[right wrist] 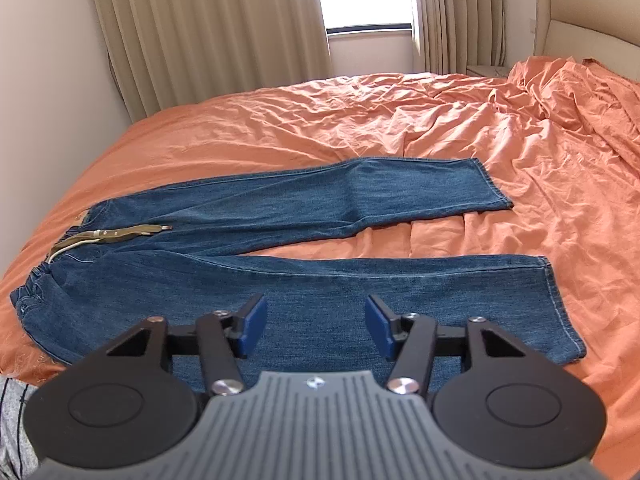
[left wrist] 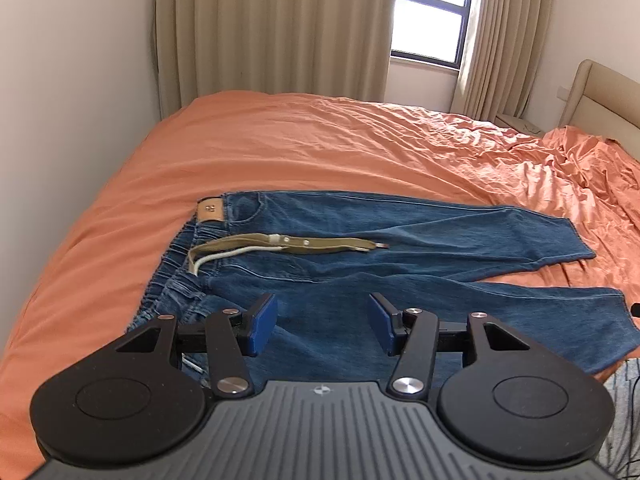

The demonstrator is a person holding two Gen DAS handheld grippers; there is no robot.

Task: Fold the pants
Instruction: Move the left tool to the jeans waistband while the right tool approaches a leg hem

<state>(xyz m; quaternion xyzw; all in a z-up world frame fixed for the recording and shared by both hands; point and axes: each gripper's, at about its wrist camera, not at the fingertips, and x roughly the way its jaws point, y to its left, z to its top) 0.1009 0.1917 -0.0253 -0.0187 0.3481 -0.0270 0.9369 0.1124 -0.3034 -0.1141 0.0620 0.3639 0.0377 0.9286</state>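
Note:
Blue jeans (left wrist: 360, 264) lie spread flat on the orange bed, waistband to the left and both legs running right. An olive belt strap (left wrist: 296, 245) and a white cord rest across the hip area. In the left wrist view my left gripper (left wrist: 322, 326) hovers above the near hip, its blue pads apart with only denim seen beyond them. In the right wrist view the jeans (right wrist: 320, 208) show full length, the far leg angled away. My right gripper (right wrist: 316, 324) hangs over the near leg's thigh, jaws open, nothing between them.
The orange bedsheet (right wrist: 460, 120) is rumpled toward the right and far side. Beige curtains (left wrist: 272, 28) and a window stand behind the bed, a beige headboard (right wrist: 580, 12) at the right. Grey striped fabric (right wrist: 12, 412) shows at the lower edge.

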